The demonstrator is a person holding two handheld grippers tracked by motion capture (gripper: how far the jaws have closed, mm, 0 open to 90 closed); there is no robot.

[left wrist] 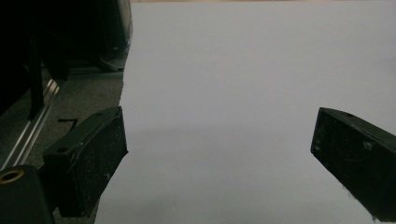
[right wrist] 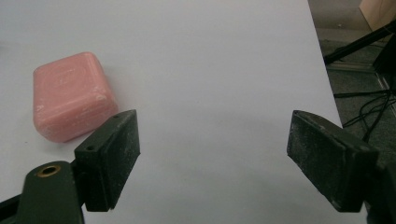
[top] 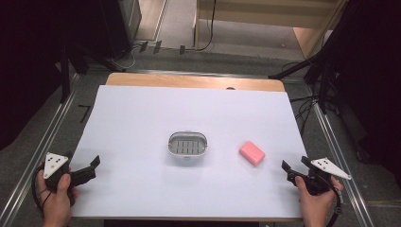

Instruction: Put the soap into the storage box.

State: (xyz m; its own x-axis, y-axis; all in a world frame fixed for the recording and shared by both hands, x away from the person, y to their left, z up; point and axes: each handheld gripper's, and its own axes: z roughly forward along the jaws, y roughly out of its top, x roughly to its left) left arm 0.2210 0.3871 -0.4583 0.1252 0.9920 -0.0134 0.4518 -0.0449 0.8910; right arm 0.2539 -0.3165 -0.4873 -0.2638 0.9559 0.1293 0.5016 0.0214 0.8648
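A pink bar of soap (top: 251, 152) lies on the white table cover, right of centre. In the right gripper view the soap (right wrist: 70, 95) sits just beyond and left of the left jaw. A small white soap dish with a slotted grey insert (top: 187, 146) stands at the table's middle. My right gripper (top: 293, 167) rests at the front right, held by a hand, its jaws open with nothing between them (right wrist: 212, 158). At the front left my left gripper (top: 85, 166) is held low, open and empty (left wrist: 219, 158).
The white cover (top: 189, 113) spreads over a wooden table, with a strip of wood showing at the far edge. Metal rails run along both sides. Dark stands and cables (top: 321, 80) crowd the floor beyond the right edge, and black equipment stands at the back left.
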